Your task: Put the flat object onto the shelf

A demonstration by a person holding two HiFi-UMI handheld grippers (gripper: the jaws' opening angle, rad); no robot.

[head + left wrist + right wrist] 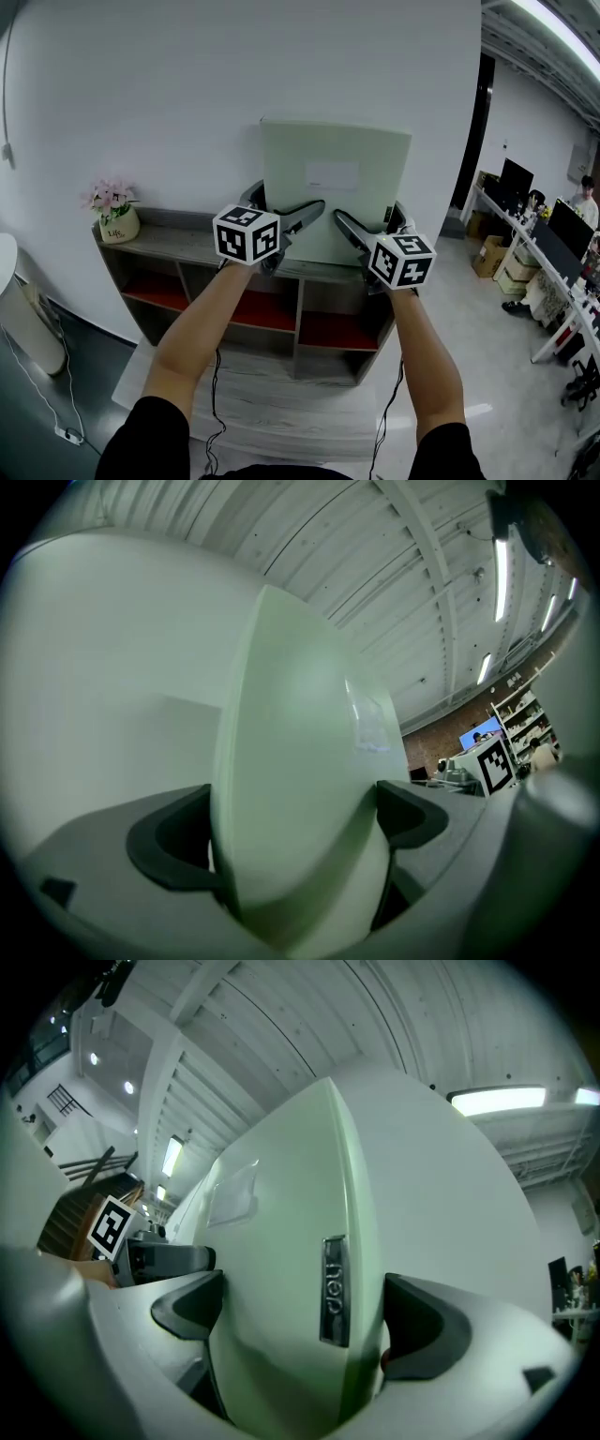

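Note:
A flat pale green folder (333,187) stands upright against the white wall, its lower edge at the top of the grey shelf unit (187,246). My left gripper (302,217) is shut on the folder's lower left part, and my right gripper (343,225) is shut on its lower right part. In the left gripper view the folder (291,789) fills the gap between the dark jaw pads. The right gripper view shows the folder (300,1269) pinched at its spine, where a small metal label (334,1288) sits. Whether the folder's bottom edge rests on the shelf top is hidden by the grippers.
A small pot of pink flowers (114,212) stands on the shelf top at the left end. The shelf has red-floored compartments (159,289) below. A white rounded object (19,309) stands at the far left. Desks with monitors (553,244) and seated people are at the right.

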